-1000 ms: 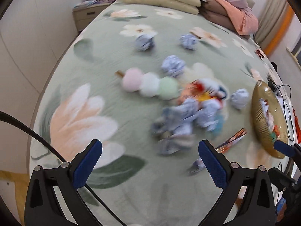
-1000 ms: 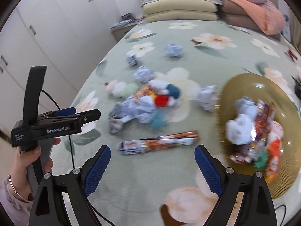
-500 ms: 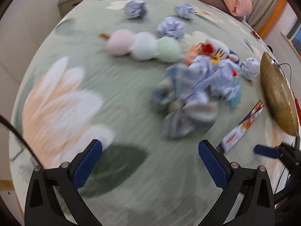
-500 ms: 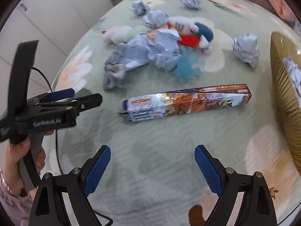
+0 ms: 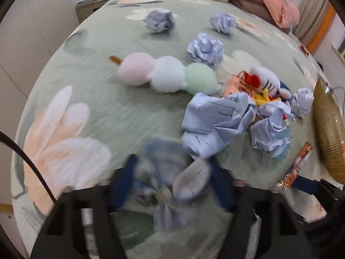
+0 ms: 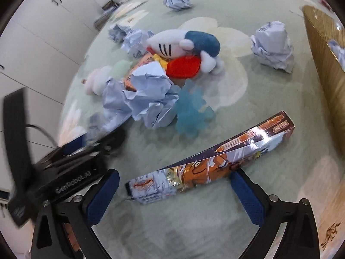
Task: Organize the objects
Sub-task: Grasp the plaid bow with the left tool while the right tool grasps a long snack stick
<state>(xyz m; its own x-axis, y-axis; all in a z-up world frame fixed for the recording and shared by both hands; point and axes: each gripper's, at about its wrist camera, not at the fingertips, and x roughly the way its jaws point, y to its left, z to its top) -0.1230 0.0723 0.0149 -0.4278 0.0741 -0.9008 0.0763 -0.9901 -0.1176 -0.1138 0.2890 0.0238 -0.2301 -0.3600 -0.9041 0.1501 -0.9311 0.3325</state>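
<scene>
My left gripper (image 5: pixel 172 183) points steeply down at the bed. Its jaws are closing, and both blue pads touch a blurred blue-grey striped cloth bundle (image 5: pixel 163 172) that fills the gap between them. My right gripper (image 6: pixel 174 196) is wide open and still opening. It straddles the near end of a long glossy snack box (image 6: pixel 215 164) lying slantwise on the bedspread, and its pads do not press on the box. A gold ribbed bowl (image 6: pixel 323 54) stands at the right edge, with a paper ball showing inside it.
On the green flowered bedspread (image 5: pixel 90 112) lie a three-ball plush skewer (image 5: pixel 168 76), a white cat plush (image 6: pixel 185 49), a blue fluffy piece (image 6: pixel 192 112) and several crumpled paper balls (image 5: pixel 207 49). Pillows and bedding are piled at the head; a white wardrobe (image 6: pixel 38 32) stands at the left.
Both grippers have come down towards the bed. The left jaws went from wide open to closed in on the cloth bundle. The right gripper dropped over the snack box, which now lies between its fingers.
</scene>
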